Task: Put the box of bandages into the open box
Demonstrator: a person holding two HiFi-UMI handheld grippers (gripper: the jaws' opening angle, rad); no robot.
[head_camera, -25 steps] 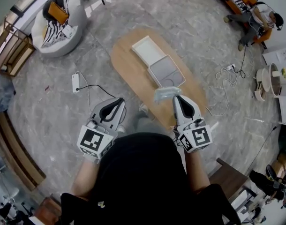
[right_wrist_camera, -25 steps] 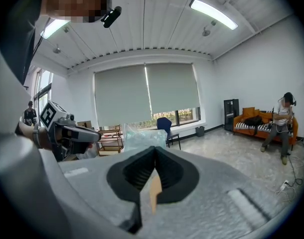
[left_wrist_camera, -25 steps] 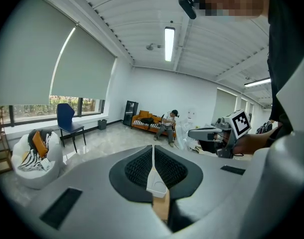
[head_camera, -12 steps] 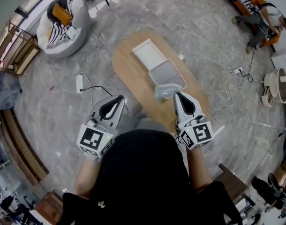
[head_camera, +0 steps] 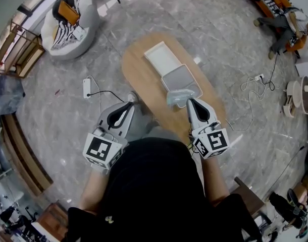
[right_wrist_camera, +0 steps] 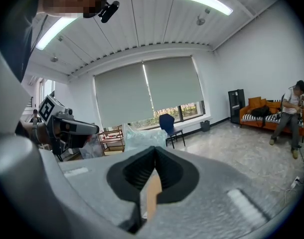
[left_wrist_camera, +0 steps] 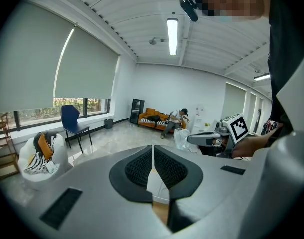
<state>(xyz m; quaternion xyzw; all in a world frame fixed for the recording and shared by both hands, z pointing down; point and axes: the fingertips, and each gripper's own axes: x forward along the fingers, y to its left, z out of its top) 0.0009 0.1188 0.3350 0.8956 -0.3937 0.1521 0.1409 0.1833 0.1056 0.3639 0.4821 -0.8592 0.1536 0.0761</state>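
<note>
An open box lies on the oval wooden table (head_camera: 139, 77): its white lid (head_camera: 163, 57) is at the far side and its grey tray (head_camera: 180, 77) is nearer me. My right gripper (head_camera: 188, 101) is shut on a pale, plastic-wrapped packet, the box of bandages (head_camera: 177, 97), which hangs at the tray's near edge. In the right gripper view the packet (right_wrist_camera: 142, 136) rises just beyond the closed jaws of the right gripper (right_wrist_camera: 154, 158). My left gripper (head_camera: 129, 106) hovers left of the table, over the floor. Its jaws are shut on nothing, as the left gripper (left_wrist_camera: 153, 156) view also shows.
A white beanbag chair (head_camera: 68, 19) with striped cloth sits far left, by a wooden shelf (head_camera: 12, 49). A power strip (head_camera: 86, 87) and its cable lie on the floor left of the table. More cable (head_camera: 255, 82) lies to the right. A person (head_camera: 285, 19) sits at an orange sofa.
Both grippers stay almost where they were, and the right one still holds the packet at the tray's near edge. Only the head view has shifted slightly.
</note>
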